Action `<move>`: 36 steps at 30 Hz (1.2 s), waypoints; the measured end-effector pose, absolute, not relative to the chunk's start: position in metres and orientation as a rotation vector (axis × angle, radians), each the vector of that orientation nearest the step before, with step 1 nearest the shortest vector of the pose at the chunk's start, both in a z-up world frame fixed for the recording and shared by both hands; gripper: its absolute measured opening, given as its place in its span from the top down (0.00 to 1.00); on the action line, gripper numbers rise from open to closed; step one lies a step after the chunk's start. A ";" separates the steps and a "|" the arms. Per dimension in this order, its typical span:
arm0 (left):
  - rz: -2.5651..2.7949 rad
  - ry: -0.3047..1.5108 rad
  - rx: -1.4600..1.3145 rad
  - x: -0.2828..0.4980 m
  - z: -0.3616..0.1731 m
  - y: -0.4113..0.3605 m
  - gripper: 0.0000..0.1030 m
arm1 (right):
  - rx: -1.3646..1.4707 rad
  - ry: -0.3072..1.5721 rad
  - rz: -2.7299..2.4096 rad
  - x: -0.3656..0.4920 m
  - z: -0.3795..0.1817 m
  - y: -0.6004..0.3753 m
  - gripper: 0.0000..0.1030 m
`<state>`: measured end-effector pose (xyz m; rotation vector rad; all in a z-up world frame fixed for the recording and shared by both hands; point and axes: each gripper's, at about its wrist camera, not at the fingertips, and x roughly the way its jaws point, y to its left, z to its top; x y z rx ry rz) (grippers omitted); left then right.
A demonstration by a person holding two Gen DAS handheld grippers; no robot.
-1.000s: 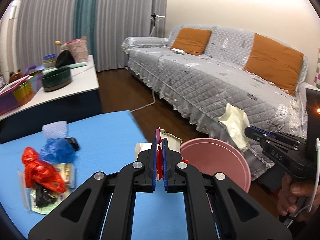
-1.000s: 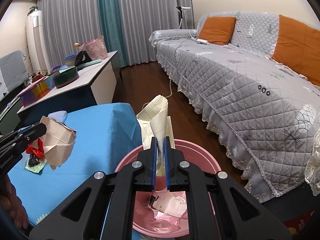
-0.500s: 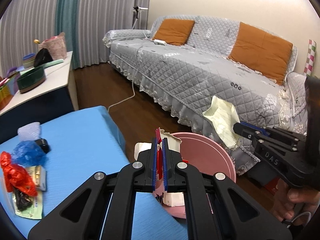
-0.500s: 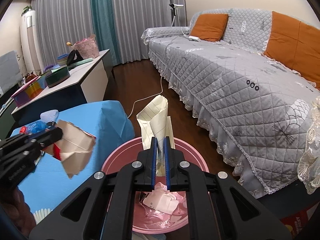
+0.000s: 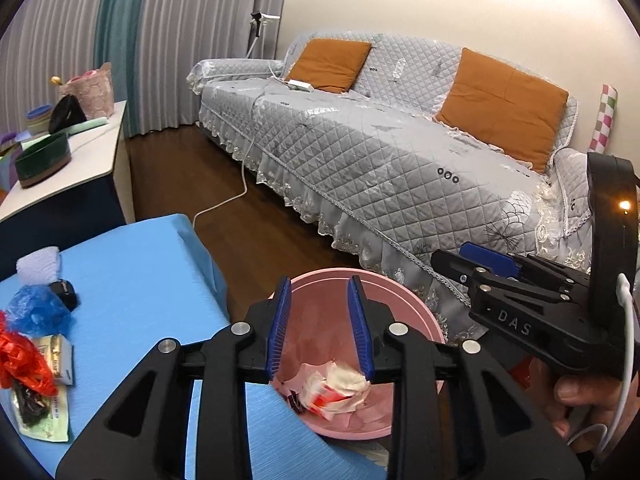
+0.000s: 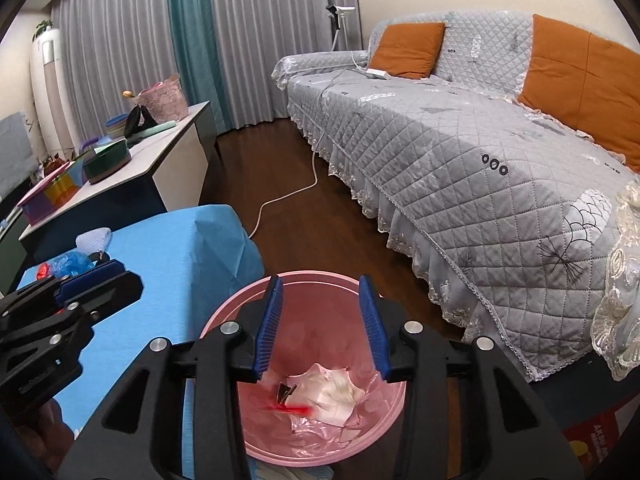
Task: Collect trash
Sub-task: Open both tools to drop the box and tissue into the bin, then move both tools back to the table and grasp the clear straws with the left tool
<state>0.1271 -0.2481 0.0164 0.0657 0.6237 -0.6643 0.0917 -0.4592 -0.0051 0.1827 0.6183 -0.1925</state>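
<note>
- The left gripper (image 5: 320, 322) is spread wide with nothing between its blue pads (image 5: 280, 326), and it hangs above the pink bin (image 5: 416, 312).
- The right gripper (image 6: 322, 322) is also wide apart and holds nothing; it hangs right over the same bin (image 6: 240, 308).
- In the left wrist view the right gripper (image 5: 452, 258) comes in from 3 o'clock, beside the bin's rim; in the right wrist view the left gripper (image 6: 116, 280) comes in from 9 o'clock, over the blue table (image 6: 168, 248).
- Crumpled paper (image 6: 328, 396) with a red streak lies at the bottom of the bin, among other pale scraps; from the left wrist it shows as a white and red wad (image 5: 340, 390).
- The bin stands on the dark wood floor (image 6: 280, 184), just beside the table's edge at its 3 o'clock side.
- More trash lies on the table (image 5: 140, 280) toward 9 o'clock: a red plastic bag (image 5: 20, 360), a blue plastic bag (image 5: 38, 312), a flat green wrapper (image 5: 44, 420) and a small black object (image 5: 64, 292).
- A grey quilted sofa (image 5: 380, 160) with orange cushions (image 5: 504, 100) fills the room from 12 to 3 o'clock.
- A white cable (image 6: 288, 200) runs across the floor from the sofa.
</note>
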 end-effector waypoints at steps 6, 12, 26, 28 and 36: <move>-0.621 0.611 0.058 0.127 0.023 -0.228 0.71 | 0.178 0.611 -0.167 0.098 -0.004 -0.443 0.61; -0.552 0.597 0.039 0.133 0.029 -0.194 0.71 | 0.166 0.609 -0.127 0.108 -0.004 -0.417 0.61; -0.355 0.594 -0.019 0.148 0.031 -0.089 0.71 | 0.126 0.597 -0.011 0.133 0.000 -0.345 0.61; -0.328 0.589 -0.017 0.146 0.031 -0.074 0.71 | 0.116 0.594 0.012 0.137 0.001 -0.332 0.61; -0.200 0.602 -0.054 0.143 0.024 0.001 0.71 | 0.105 0.573 0.142 0.149 0.005 -0.272 0.62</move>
